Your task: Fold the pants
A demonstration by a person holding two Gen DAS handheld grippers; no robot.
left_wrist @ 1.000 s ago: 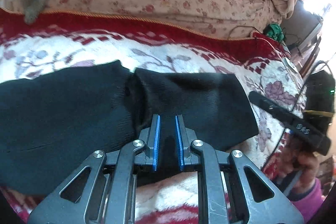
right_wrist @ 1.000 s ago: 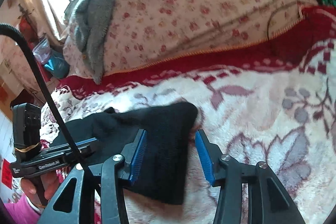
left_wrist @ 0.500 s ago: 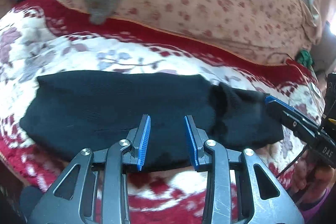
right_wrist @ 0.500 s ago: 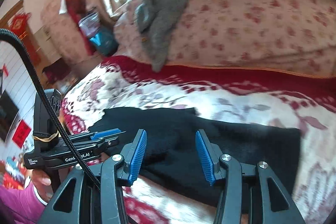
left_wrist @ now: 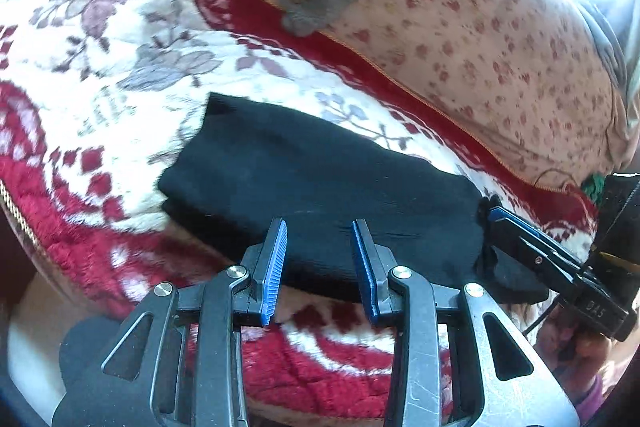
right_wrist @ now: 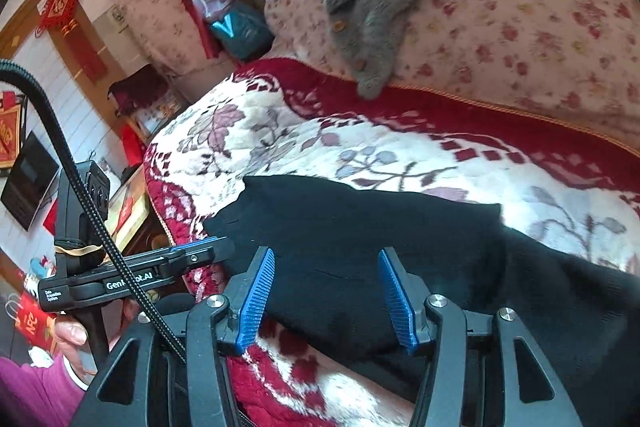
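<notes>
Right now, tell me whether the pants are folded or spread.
Folded: the black pants lie as a compact doubled bundle on the blanket, with layered edges showing.

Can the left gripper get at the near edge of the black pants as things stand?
Probably yes: the left gripper hangs open just above the black pants, nothing lies between, and the right gripper sits off at the far end.

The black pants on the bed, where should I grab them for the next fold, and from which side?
Probably grip the black pants at the free narrow end on the floral blanket. Come in from beyond that end, low: the cloth lies flat there with a straight edge and bare blanket around it.
</notes>
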